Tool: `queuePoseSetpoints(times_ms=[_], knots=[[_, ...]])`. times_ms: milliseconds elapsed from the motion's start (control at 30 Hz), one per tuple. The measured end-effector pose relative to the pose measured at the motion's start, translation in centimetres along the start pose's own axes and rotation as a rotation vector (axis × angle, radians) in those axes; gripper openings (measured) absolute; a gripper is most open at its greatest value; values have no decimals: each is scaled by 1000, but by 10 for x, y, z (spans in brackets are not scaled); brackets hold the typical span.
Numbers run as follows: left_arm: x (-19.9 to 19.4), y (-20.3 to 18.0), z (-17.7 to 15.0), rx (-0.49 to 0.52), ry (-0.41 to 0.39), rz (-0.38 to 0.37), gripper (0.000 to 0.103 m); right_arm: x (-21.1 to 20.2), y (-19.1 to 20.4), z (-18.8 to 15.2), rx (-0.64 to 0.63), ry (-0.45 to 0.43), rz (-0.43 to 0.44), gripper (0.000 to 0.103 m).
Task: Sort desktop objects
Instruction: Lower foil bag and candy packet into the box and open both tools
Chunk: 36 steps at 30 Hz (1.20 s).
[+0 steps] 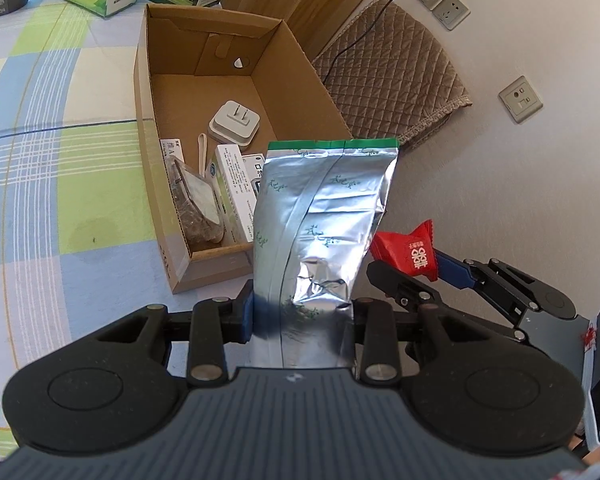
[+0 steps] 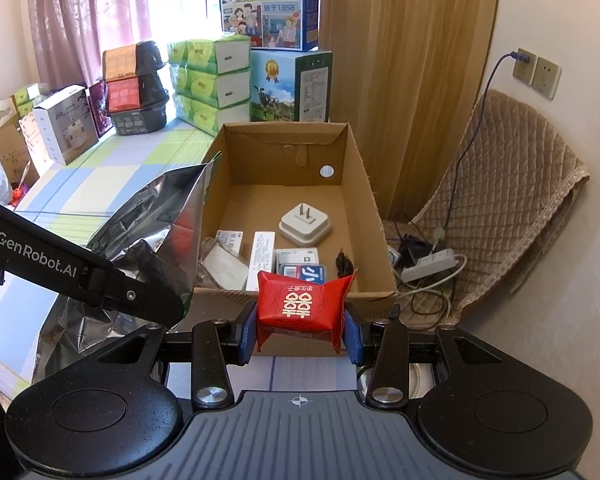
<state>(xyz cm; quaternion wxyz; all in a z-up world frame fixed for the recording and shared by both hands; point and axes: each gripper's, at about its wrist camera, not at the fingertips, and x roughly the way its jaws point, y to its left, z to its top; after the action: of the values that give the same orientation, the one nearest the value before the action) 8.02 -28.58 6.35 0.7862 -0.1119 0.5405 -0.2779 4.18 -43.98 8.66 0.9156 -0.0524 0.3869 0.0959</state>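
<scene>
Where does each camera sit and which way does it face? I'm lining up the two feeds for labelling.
Left wrist: on the left gripper, looking forward past its held silver foil bag to the cardboard box; the right gripper shows at right.
Right wrist: on the right gripper, facing the box over its held red packet; the left gripper's arm crosses at left.
Shared: box, bag, packet, white plug adapter.

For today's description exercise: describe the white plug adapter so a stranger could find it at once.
Find the open cardboard box on the checked tablecloth. On its bare floor, beyond the cluster of small packets, lies the white plug adapter. It alone is a rounded square block with two metal prongs pointing up.
</scene>
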Motion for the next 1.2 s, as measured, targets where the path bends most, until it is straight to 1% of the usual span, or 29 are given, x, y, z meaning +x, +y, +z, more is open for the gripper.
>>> queuePoseSetpoints(times_ms=[600, 1000, 1200], knots=[[14, 7, 26, -60, -14, -14, 30, 19, -10, 16, -23, 10, -6, 40], [25, 16, 63, -103, -39, -17, 30, 40, -21, 41, -38, 4, -9, 40], [33, 27, 87, -136, -51, 1, 30, 54, -23, 55, -41, 3, 7, 40]])
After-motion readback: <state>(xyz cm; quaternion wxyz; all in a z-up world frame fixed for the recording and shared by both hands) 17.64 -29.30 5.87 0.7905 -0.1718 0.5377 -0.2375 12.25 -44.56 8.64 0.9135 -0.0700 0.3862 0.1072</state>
